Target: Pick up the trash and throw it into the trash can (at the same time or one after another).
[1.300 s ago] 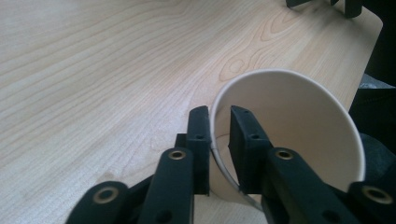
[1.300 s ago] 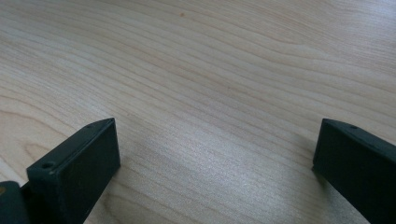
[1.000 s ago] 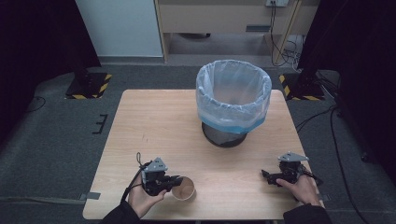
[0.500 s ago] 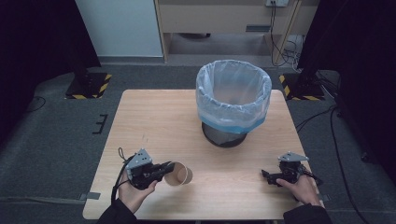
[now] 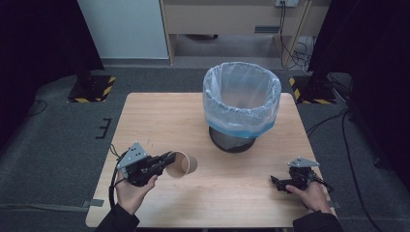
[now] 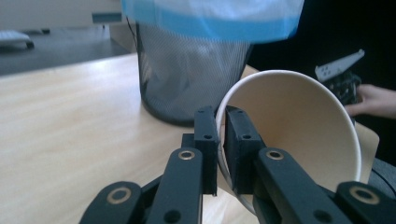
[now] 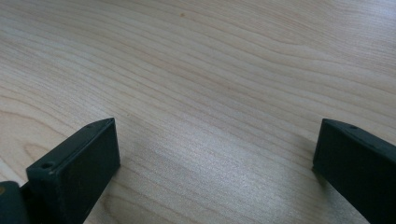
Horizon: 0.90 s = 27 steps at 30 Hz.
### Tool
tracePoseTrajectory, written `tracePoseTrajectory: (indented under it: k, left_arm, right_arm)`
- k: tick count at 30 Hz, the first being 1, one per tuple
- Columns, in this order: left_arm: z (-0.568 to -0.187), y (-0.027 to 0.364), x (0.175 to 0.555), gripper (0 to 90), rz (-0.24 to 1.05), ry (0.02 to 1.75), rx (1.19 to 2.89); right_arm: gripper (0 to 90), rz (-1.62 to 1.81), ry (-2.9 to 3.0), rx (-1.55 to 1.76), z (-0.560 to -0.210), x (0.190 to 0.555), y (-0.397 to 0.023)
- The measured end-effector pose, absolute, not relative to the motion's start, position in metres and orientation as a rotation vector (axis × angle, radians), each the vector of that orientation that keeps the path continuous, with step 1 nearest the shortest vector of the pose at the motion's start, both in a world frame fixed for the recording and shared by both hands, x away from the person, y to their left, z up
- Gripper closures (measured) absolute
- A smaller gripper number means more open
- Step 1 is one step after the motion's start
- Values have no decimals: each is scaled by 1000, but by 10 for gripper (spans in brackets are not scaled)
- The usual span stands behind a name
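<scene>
A brown paper cup [image 5: 186,164] hangs tilted on its side above the front left of the wooden table [image 5: 159,121]. My left gripper [image 5: 169,160] is shut on its rim. In the left gripper view the two jaws pinch the rim of the cup [image 6: 289,121], one inside and one outside, and its mouth faces the left gripper [image 6: 222,154]. A black mesh bin [image 5: 241,96] with a white and blue liner stands at the table's back middle, beyond the cup. My right gripper [image 5: 278,182] rests at the front right, open, with bare wood between the jaws of the right gripper [image 7: 215,158].
The bin [image 6: 187,79] rises close ahead in the left gripper view, with the other hand and gripper [image 6: 343,74] off to its right. Dark floor surrounds the table, and yellow-black stand feet [image 5: 92,89] sit on it at the back left.
The left gripper has lifted the cup off the table and tipped it from upright onto its side, moving it toward the back. The right hand has stayed put.
</scene>
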<state>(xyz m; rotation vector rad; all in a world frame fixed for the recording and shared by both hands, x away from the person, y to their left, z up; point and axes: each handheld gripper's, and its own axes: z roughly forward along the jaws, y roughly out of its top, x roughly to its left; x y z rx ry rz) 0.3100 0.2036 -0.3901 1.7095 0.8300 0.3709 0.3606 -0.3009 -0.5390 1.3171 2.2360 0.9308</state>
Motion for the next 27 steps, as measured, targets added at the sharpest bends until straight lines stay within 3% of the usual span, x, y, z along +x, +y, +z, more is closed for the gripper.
tracePoseTrajectory:
  k: [16, 27]
  left_arm:
    - [-322, 201, 325, 836, 508, 733, 1577]
    - [-287, 176, 343, 836, 558, 663, 1527]
  right_arm:
    - [7, 931, 2236, 1319, -539, 361, -301]
    - [7, 931, 2236, 1319, -539, 361, -301]
